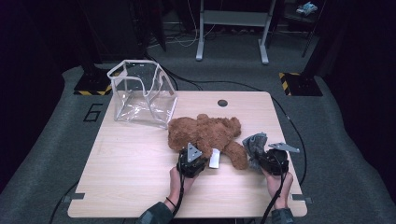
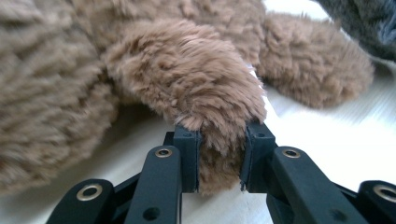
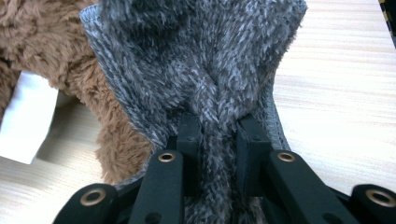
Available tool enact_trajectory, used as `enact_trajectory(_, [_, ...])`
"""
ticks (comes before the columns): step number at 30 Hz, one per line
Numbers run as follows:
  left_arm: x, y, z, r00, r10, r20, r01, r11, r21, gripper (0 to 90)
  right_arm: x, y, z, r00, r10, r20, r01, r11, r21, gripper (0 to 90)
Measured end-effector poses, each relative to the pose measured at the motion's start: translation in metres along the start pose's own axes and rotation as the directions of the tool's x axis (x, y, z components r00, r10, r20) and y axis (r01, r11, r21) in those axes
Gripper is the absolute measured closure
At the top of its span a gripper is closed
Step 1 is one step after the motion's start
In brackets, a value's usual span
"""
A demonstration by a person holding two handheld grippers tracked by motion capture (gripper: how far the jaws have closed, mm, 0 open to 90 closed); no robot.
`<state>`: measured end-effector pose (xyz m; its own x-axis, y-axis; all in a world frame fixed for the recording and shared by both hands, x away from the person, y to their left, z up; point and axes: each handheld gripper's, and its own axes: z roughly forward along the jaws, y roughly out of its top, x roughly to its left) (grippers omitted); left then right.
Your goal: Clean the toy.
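At far left we saw a clear plastic bag w/ white trim [image 1: 142, 93] standing open on the light wooden table [image 1: 130, 172], apart from both hands. Centre: a brown plush teddy bear [image 1: 205, 133] lay flat, its white tag [image 1: 214, 158] beside it. The left hand [image 1: 179, 183] reached fwd from the near edge; the left gripper [image 2: 219, 158] had its jaws pinching a bear limb. At right, forearm straight, the right gripper [image 3: 218, 154] pinched a grey fuzzy knit cloth [image 3: 201, 65] touching the bear's leg.
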<state>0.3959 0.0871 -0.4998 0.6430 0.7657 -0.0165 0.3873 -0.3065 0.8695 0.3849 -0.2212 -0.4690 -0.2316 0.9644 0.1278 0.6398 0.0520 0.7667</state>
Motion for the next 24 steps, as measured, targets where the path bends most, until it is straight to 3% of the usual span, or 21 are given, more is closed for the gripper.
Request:
enact_trajectory(15, [0.023,0.037,-0.003,0.999,0.025,0.037,-0.022,0.9972,-0.071,74.3,0.003,0.008,-0.003,0.9999,-0.01,-0.004,0.01,1.0,-0.016,74.8])
enact_trajectory(24, [0.033,0.061,-0.013,0.9954,0.022,0.093,-0.007,0.9866,-0.163,74.8,0.006,0.013,-0.006,0.9999,-0.013,-0.007,0.013,0.999,-0.03,74.8])
